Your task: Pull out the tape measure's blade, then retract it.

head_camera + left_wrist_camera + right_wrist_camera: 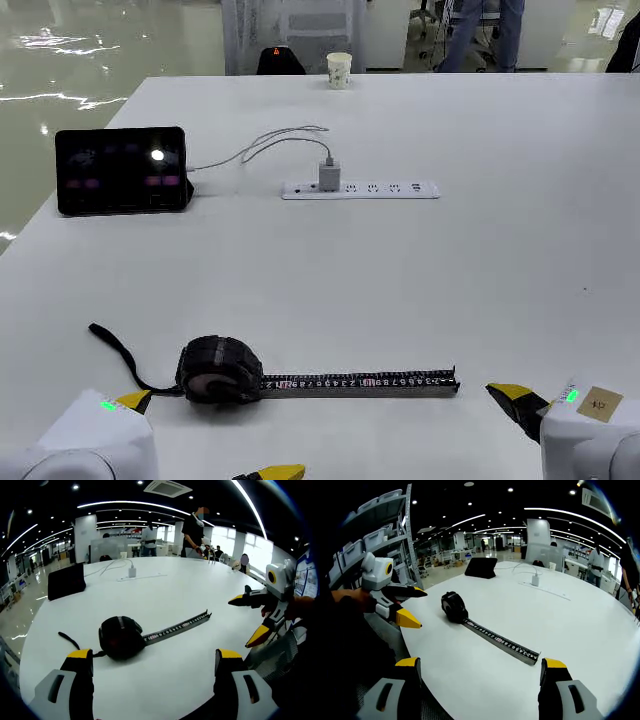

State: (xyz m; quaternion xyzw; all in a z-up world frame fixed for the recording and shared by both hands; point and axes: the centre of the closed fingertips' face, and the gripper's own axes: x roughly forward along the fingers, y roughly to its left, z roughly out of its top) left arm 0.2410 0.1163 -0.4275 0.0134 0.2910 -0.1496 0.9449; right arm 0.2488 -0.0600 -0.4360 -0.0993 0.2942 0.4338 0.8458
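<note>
The white surface carries the tape measure near its front edge, and its black case is the reference for everything here. The left gripper hovers just in front of the case, fingers wide apart and empty. The right gripper sits well to the right of the case, beyond the blade's far end, fingers likewise spread with nothing between them.

The blade lies flat, drawn out from the case's right side, so the pull looks done and retraction appears to be the step in hand. Nothing grips the blade, so a lock is probably set.

To do this well, the left fingers should pin the case against skidding. The right fingers should take the end hook and feed it back toward the case slowly, not let it whip. The strap, trailing left of the case, should be kept out of the grip.
</note>
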